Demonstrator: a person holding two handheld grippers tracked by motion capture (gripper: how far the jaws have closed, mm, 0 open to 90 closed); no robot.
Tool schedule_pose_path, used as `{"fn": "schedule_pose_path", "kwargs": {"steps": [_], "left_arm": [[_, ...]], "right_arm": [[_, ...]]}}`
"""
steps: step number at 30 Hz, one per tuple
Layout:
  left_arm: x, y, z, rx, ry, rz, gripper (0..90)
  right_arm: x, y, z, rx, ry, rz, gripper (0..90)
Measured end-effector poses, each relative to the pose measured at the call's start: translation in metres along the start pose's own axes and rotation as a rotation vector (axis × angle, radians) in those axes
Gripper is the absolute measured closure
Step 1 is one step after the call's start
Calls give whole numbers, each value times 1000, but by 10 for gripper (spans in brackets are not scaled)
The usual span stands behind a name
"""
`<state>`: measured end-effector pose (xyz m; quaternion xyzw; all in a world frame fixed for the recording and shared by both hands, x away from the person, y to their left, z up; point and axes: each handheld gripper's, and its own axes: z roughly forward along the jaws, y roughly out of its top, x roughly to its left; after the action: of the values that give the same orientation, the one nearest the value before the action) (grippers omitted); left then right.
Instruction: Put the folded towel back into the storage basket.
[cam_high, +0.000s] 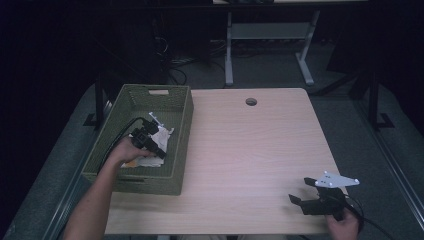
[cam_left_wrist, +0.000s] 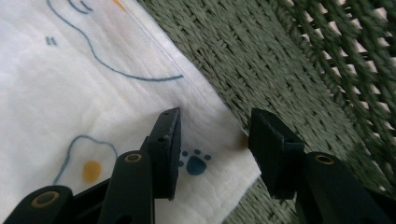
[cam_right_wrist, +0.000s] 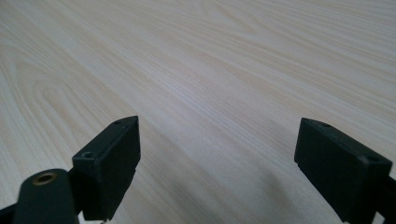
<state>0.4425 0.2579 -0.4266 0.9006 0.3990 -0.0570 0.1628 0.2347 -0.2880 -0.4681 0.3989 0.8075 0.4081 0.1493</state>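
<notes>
Inside the green woven basket, the left claw stands apart over a white cloth printed with fried eggs and a blue paw.

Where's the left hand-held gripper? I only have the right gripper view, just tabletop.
Observer: The left hand-held gripper is down inside a green woven basket at the table's left edge.
Operator: Holding anything?
Observer: No. Its jaws stand apart on either side of the corner of a white printed cloth, not clamped.
Operator: Where's mine on the table?
Observer: The right hand-held gripper is at the near right corner, far from the basket.
</notes>
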Motion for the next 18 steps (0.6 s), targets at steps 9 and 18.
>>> {"fn": "schedule_pose_path", "kwargs": {"steps": [9,18], "left_arm": [[-13,9,3,66,126,41,872],[-17,1,-7,16,24,18,862]], "right_arm": [[0,1,-1,-9,2,-4,140],[1,2,2,4,8,-16,140]]}}
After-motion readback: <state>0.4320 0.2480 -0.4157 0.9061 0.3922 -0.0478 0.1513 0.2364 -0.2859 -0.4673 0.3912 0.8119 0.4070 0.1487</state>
